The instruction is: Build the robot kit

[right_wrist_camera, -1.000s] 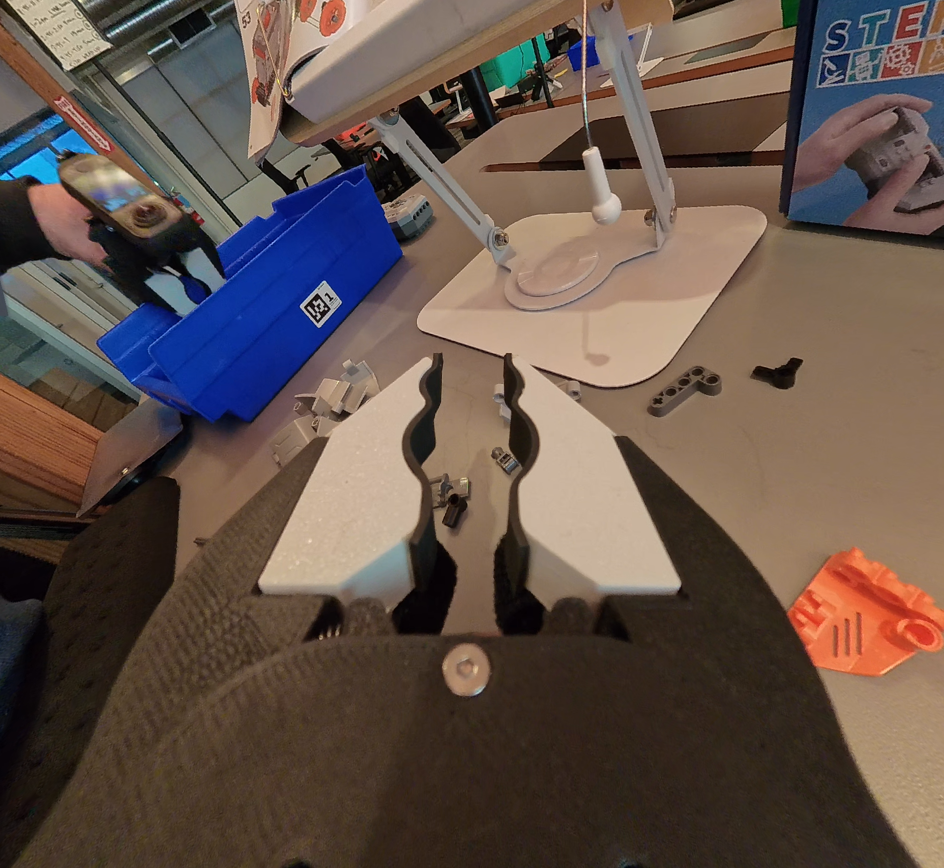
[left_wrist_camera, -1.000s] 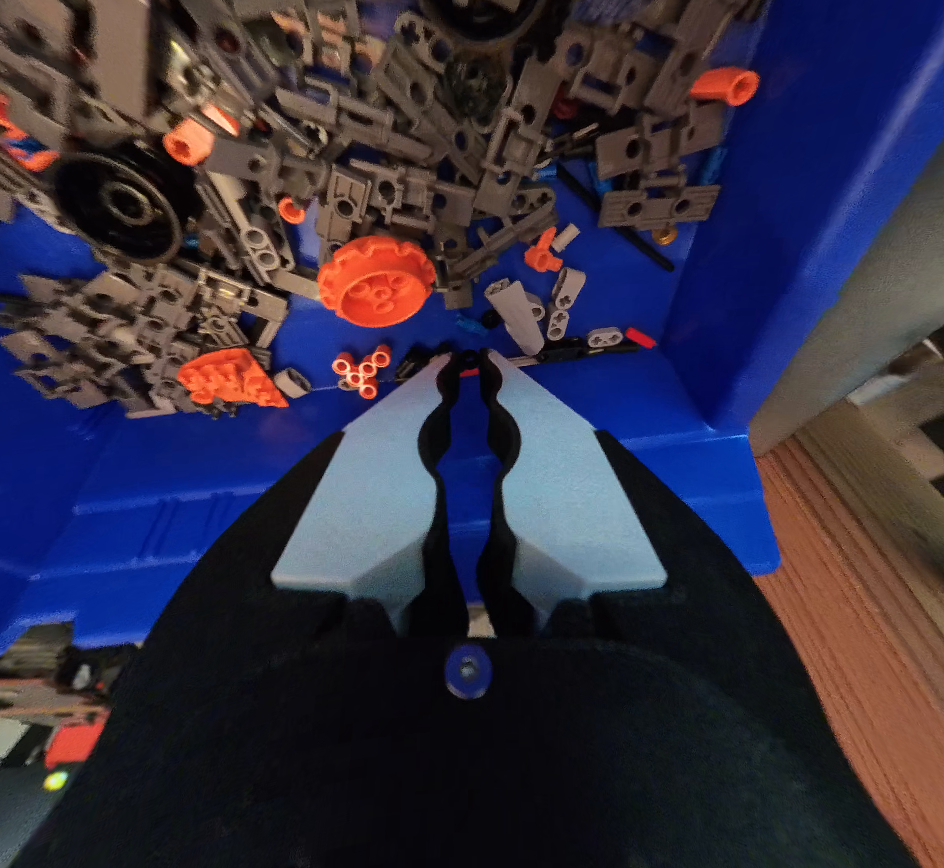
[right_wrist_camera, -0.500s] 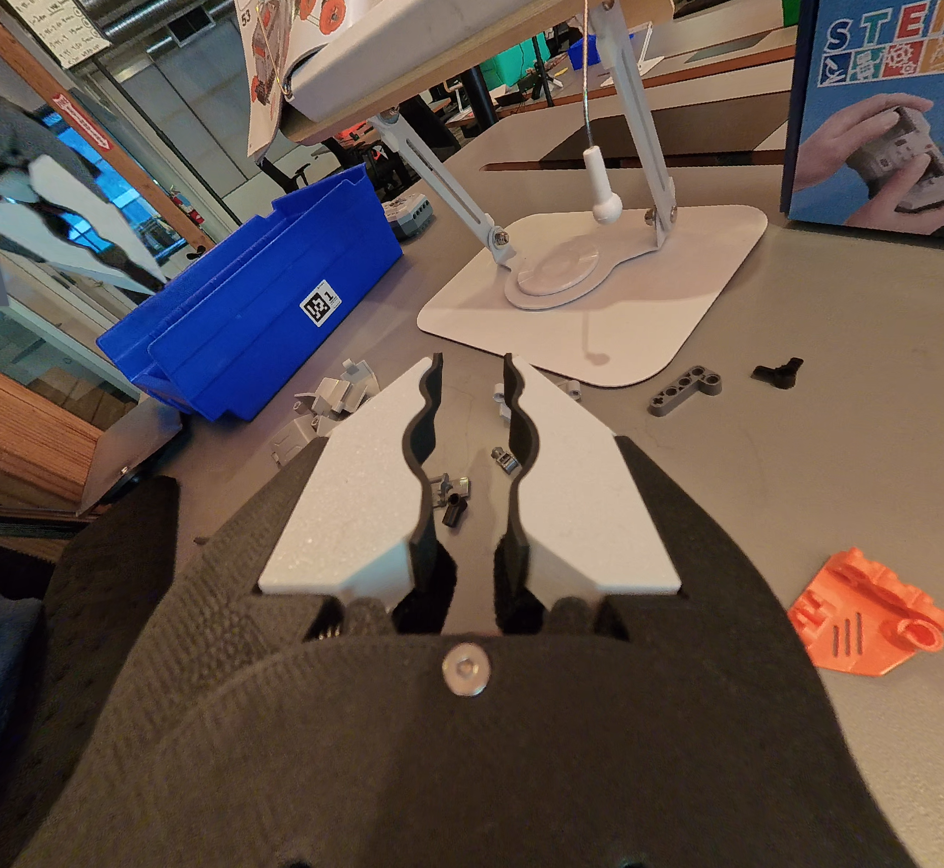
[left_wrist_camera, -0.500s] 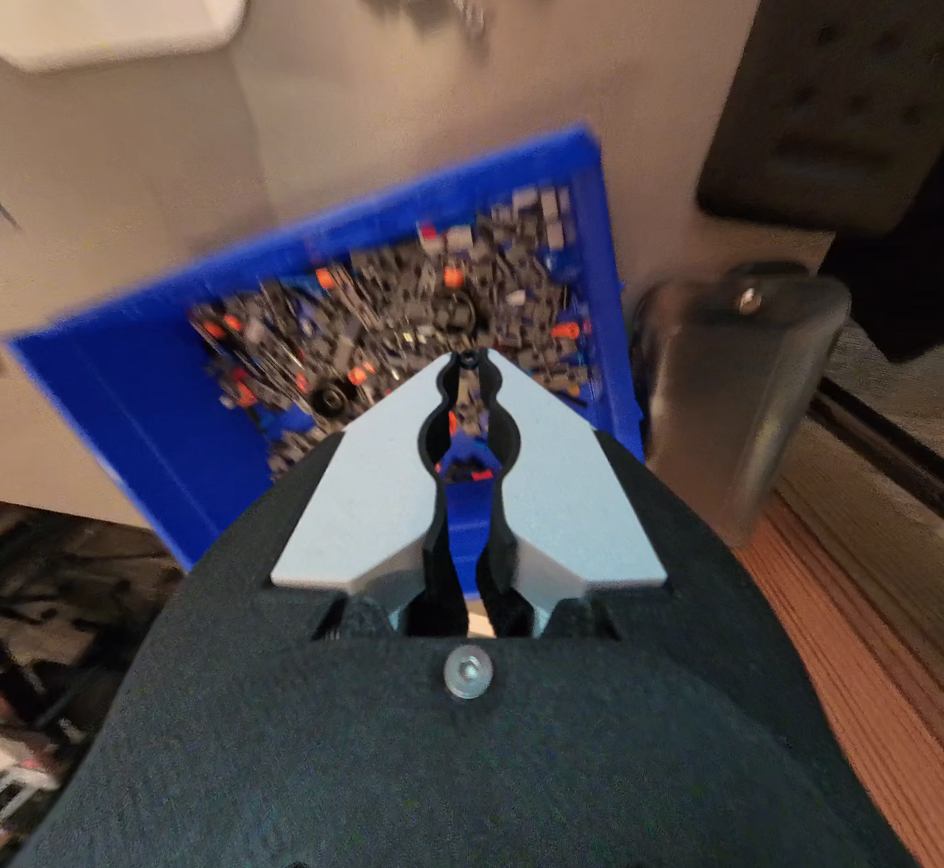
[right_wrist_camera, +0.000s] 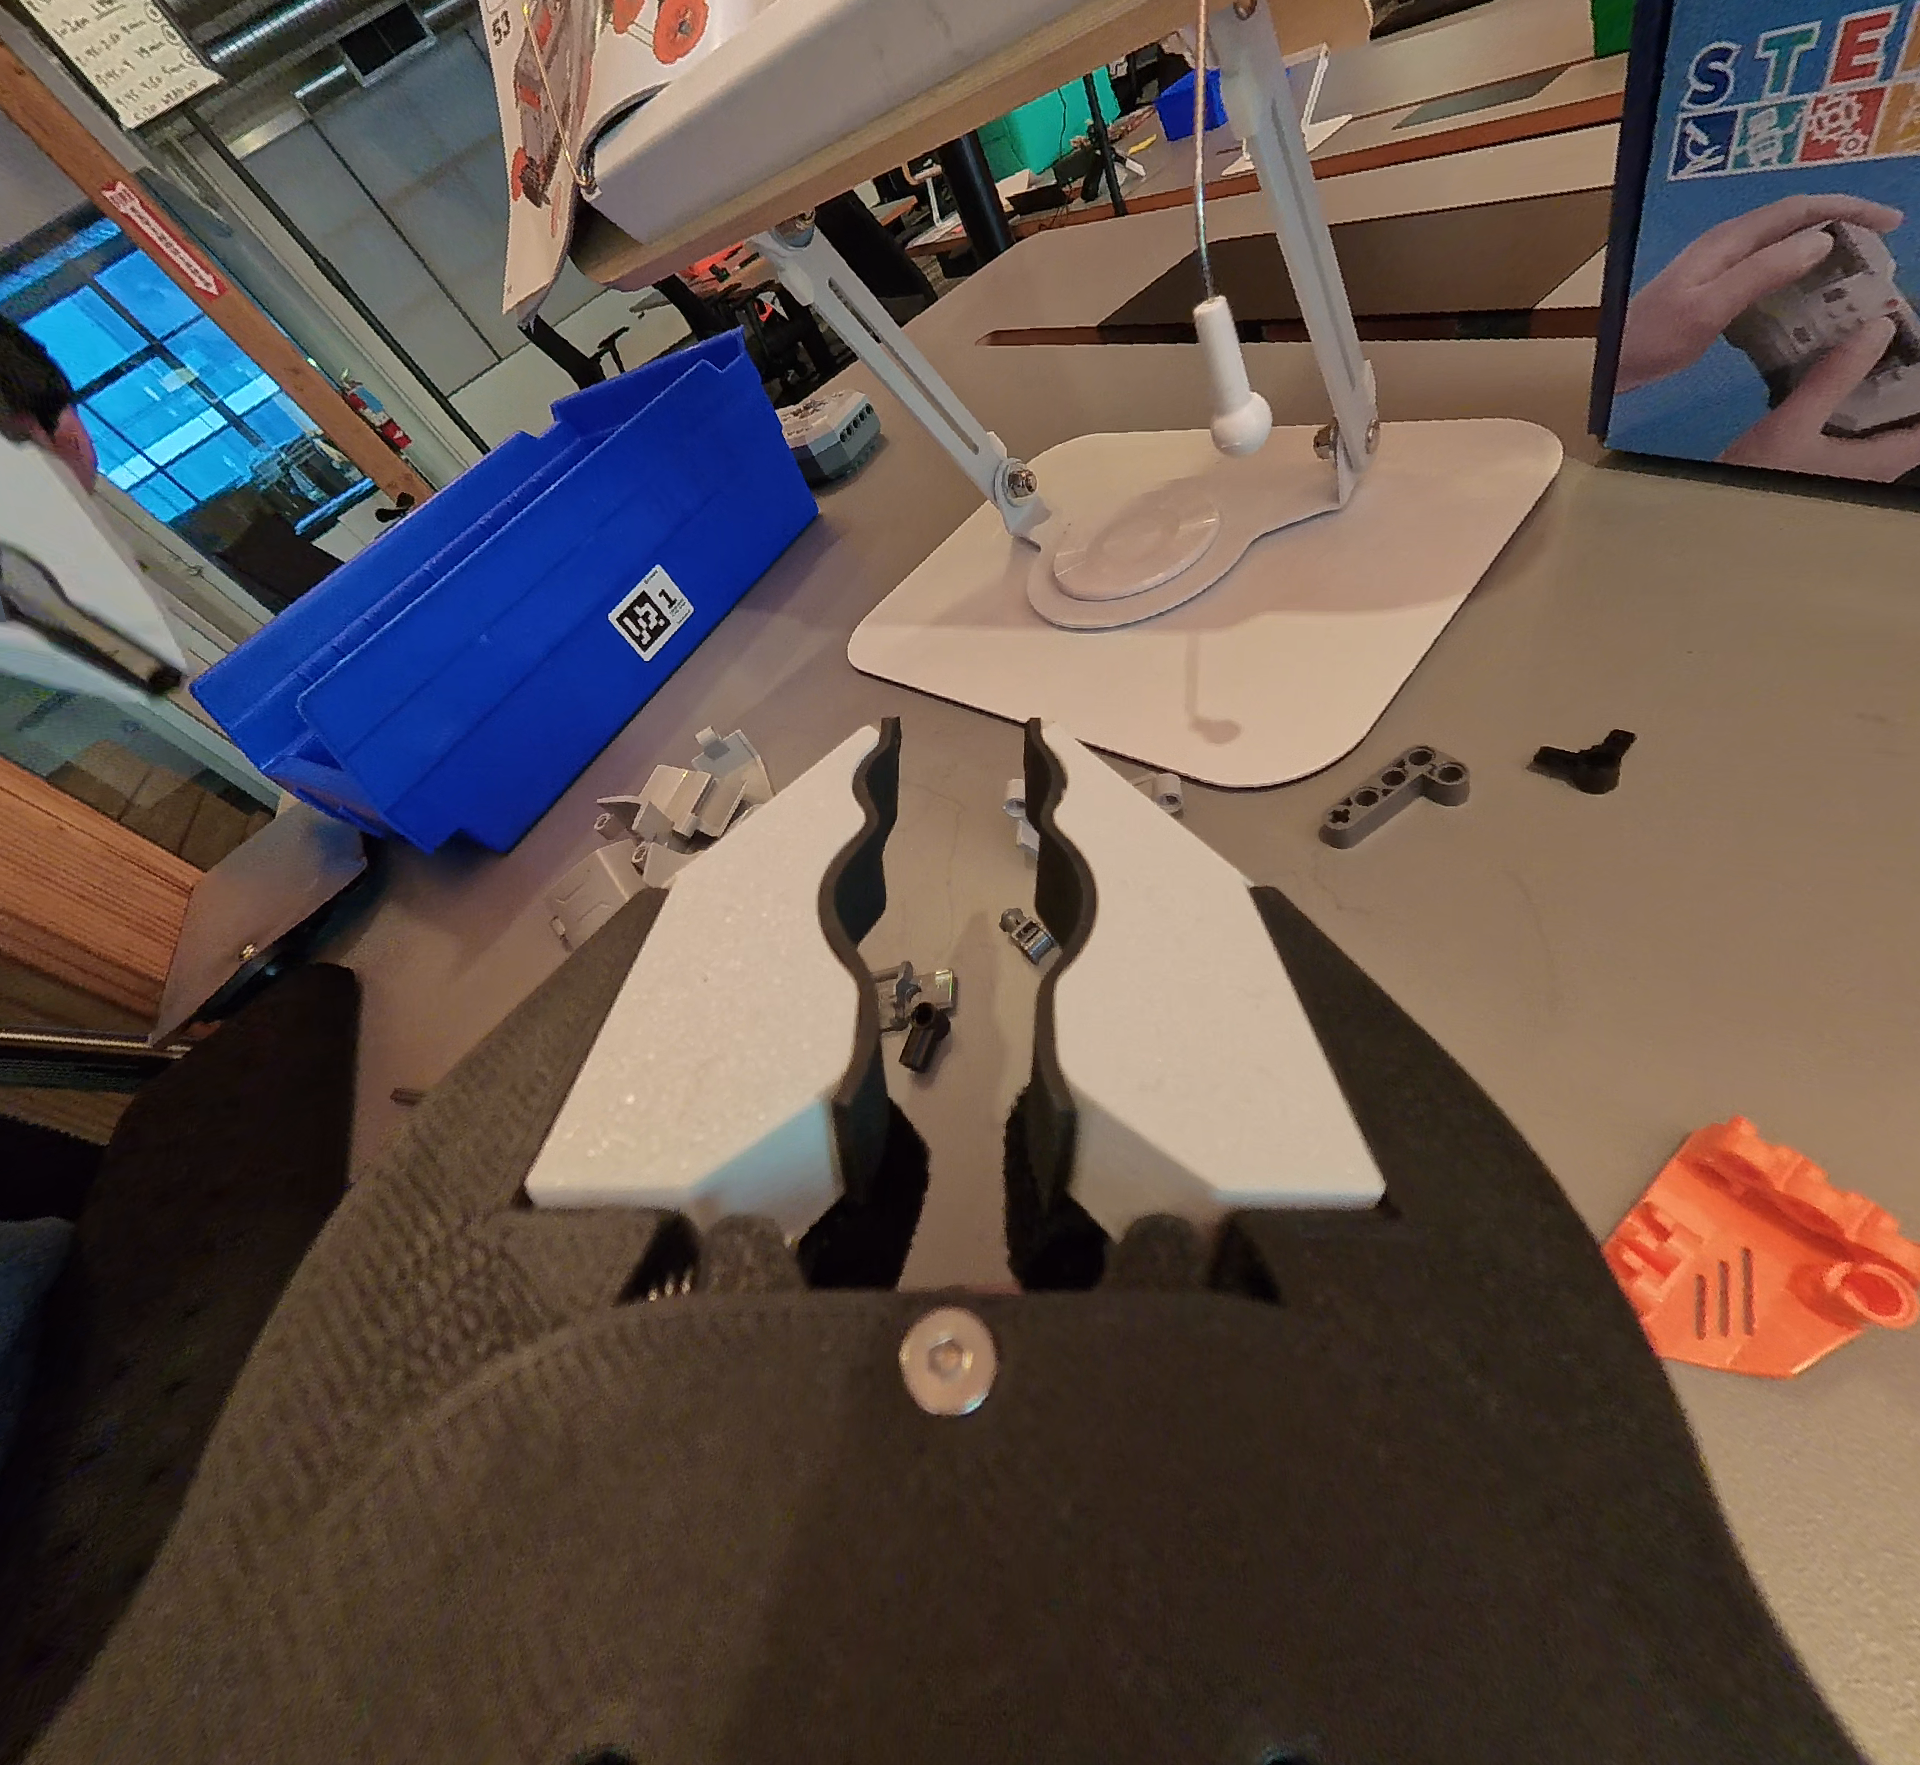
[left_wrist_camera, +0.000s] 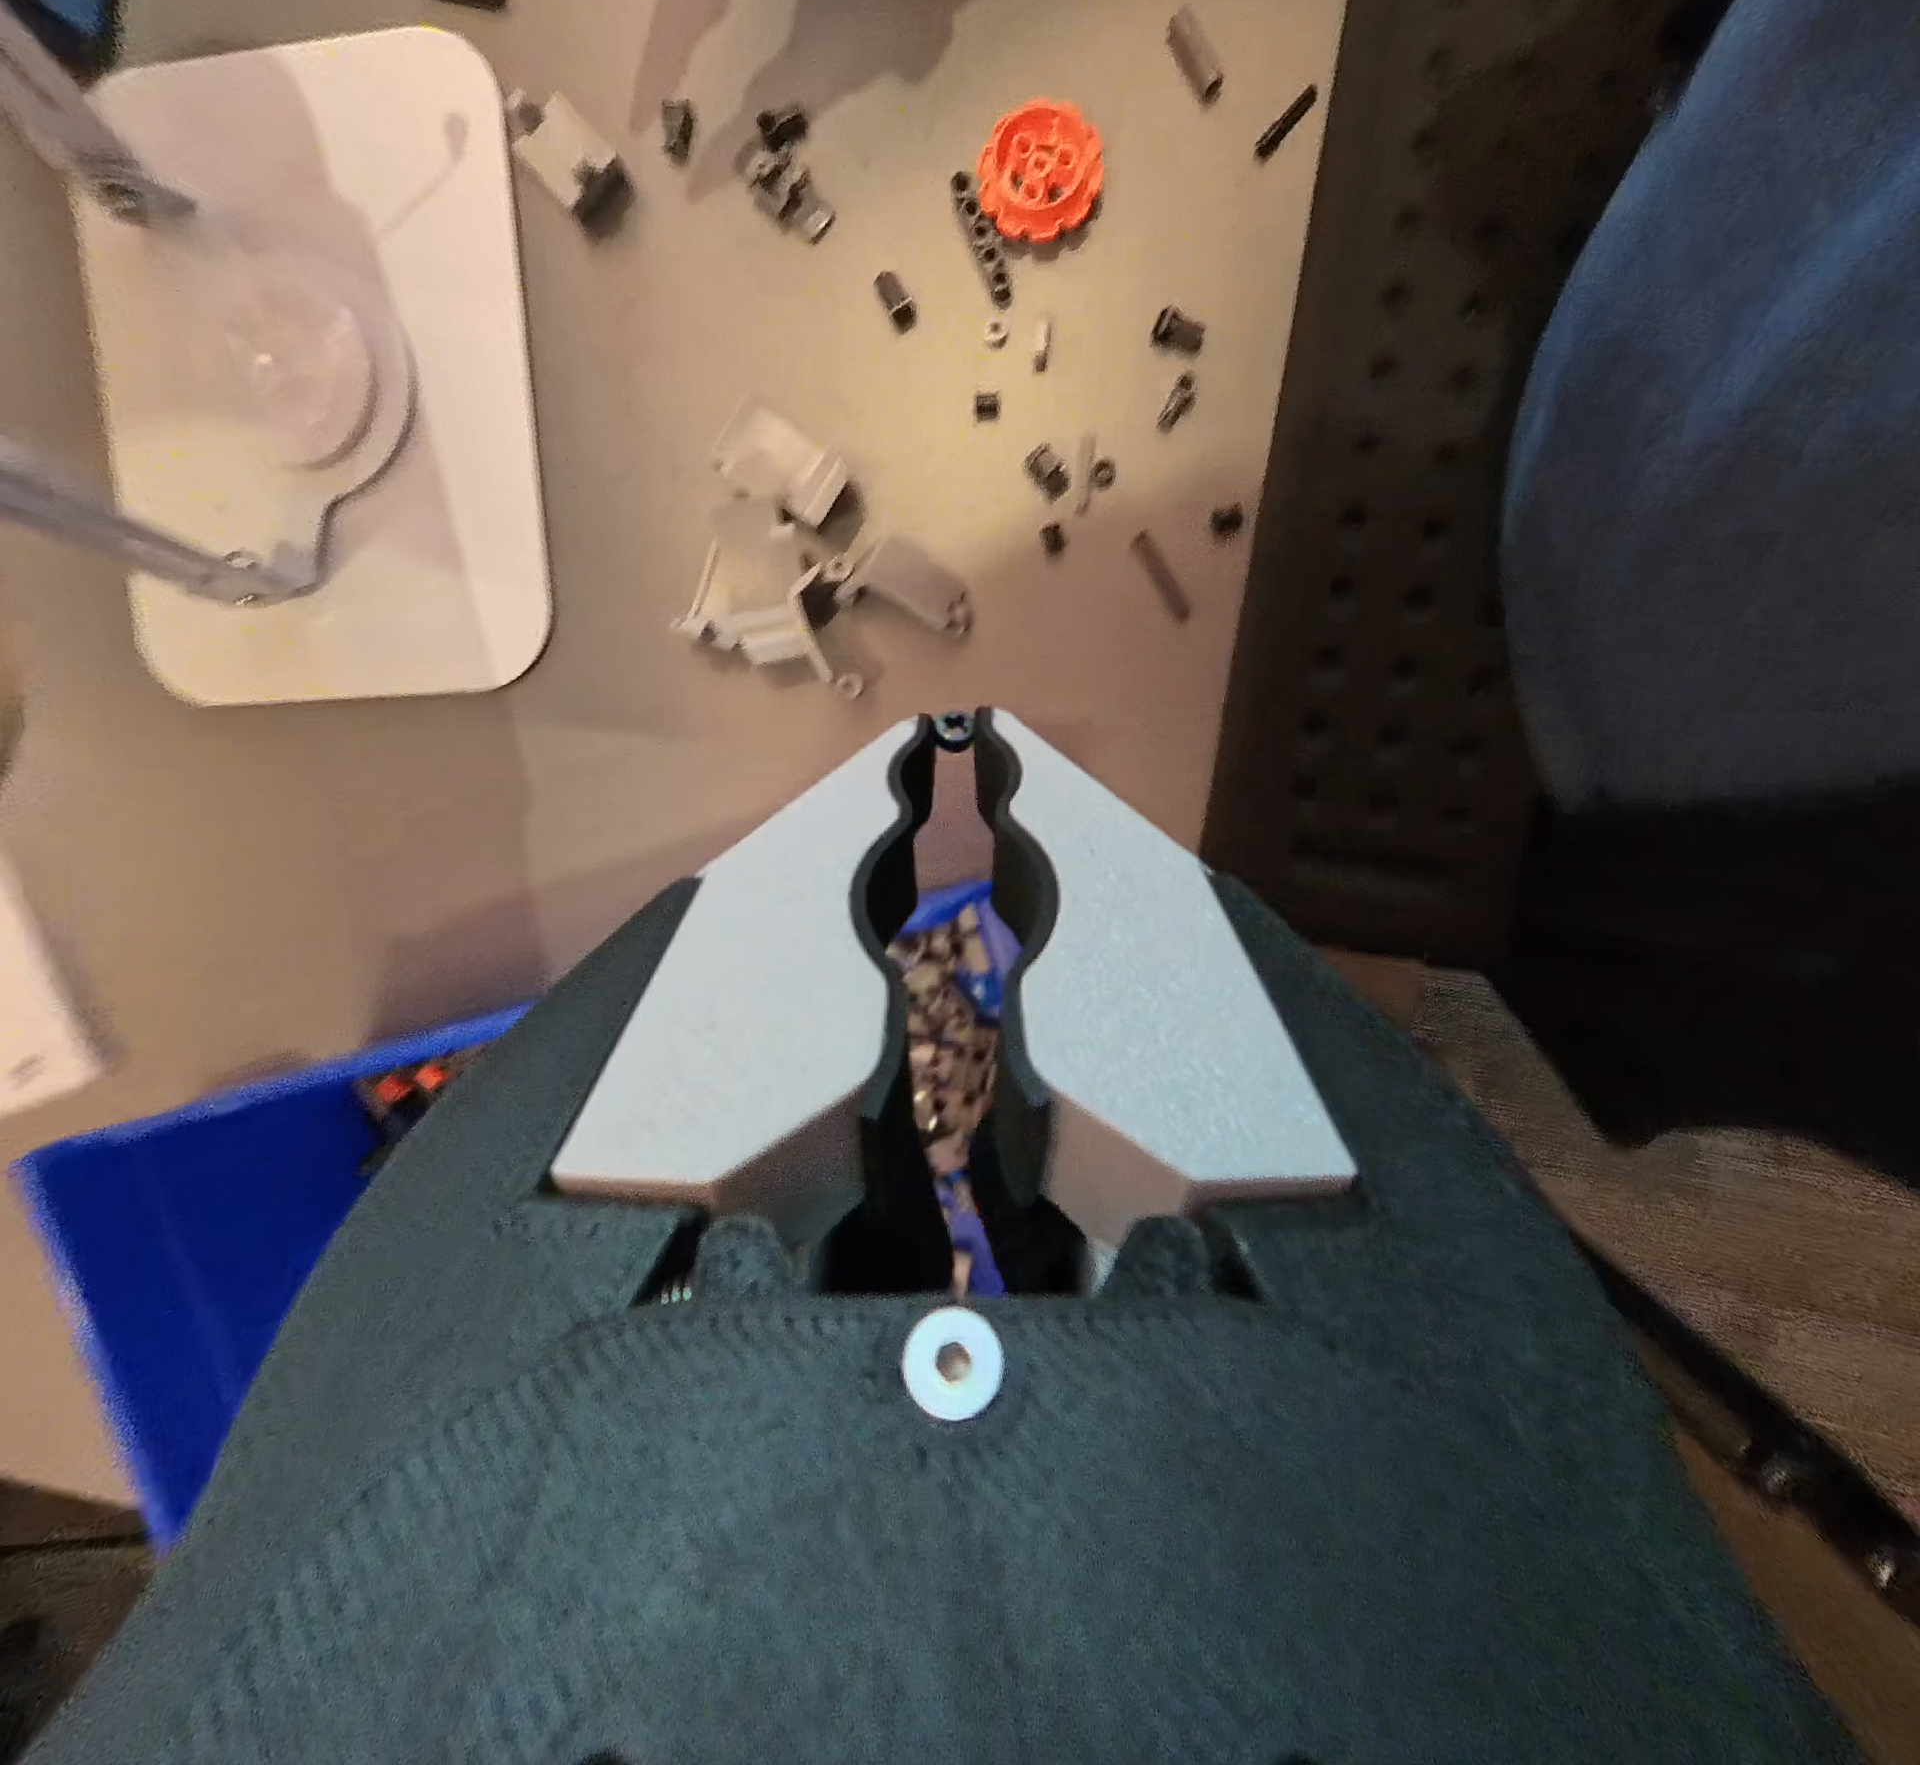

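Setting: above a grey surface [left_wrist_camera: 312, 884] strewn with small building-toy parts, seen from two hand-held tools.
Left tool [left_wrist_camera: 952, 728]: high over the surface, looking straight down; its tips are clenched on a small black pin [left_wrist_camera: 951, 726], seen end-on, so its long axis runs roughly along the line of sight.
Below the left tool: a blue bin [left_wrist_camera: 197, 1237] at 7 o'clock, partly hidden by the tool body, with a jumble of parts showing through the gap between the fingers.
Ahead of the left tool: a cluster of light grey panels [left_wrist_camera: 790, 562] at 12 o'clock; farther on, an orange gear wheel [left_wrist_camera: 1039, 169] just beside a dark holed beam [left_wrist_camera: 982, 235] at 1 o'clock.
White stand base [left_wrist_camera: 312, 365]: at 10 o'clock in the left view.
Right tool [right_wrist_camera: 961, 744]: released, fingers apart, low over the surface.
Between its fingers: a small black connector [right_wrist_camera: 925, 1040] touching a grey piece [right_wrist_camera: 914, 988] on the surface below.
Around the right tool: an orange panel [right_wrist_camera: 1766, 1258] at 4 o'clock, a grey bent beam [right_wrist_camera: 1397, 794] at 1 o'clock, and the blue bin at 10 o'clock.
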A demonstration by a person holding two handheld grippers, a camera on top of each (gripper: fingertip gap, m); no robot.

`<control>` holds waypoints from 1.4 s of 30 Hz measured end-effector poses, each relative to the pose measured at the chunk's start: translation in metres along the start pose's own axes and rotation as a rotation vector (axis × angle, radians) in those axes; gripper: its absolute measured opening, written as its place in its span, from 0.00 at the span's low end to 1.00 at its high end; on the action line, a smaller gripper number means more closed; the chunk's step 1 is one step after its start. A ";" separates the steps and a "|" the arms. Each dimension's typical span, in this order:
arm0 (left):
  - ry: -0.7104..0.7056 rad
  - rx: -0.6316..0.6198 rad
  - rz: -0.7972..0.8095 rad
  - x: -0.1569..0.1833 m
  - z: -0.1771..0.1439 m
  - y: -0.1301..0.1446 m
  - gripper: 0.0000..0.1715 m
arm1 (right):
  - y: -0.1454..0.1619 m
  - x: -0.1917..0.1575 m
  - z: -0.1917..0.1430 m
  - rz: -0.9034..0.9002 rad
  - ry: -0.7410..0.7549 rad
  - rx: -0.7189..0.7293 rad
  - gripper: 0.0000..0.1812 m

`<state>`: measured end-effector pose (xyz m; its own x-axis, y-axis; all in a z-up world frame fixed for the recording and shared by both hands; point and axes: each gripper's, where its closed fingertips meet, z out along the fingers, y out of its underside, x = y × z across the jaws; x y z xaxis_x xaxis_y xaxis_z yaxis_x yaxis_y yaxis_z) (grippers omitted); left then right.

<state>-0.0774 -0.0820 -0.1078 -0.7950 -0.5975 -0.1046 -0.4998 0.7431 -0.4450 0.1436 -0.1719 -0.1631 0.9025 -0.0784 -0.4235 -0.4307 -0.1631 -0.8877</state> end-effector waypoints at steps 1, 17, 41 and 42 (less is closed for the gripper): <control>-0.007 -0.012 -0.002 0.004 0.012 -0.005 0.04 | 0.000 0.000 0.000 -0.001 0.000 -0.001 0.12; -0.065 -0.121 -0.141 0.038 0.145 -0.018 0.12 | 0.000 0.000 0.000 0.003 0.000 -0.003 0.12; 0.157 -0.696 -0.337 -0.039 -0.006 0.243 0.01 | 0.000 0.001 -0.001 0.004 0.001 0.002 0.12; 0.192 -0.700 -0.340 -0.034 -0.002 0.244 0.00 | 0.000 0.001 -0.001 0.006 0.000 0.003 0.12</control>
<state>-0.1726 0.1203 -0.2110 -0.5742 -0.8100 0.1196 -0.7742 0.5846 0.2427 0.1444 -0.1729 -0.1629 0.8999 -0.0797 -0.4287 -0.4360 -0.1595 -0.8857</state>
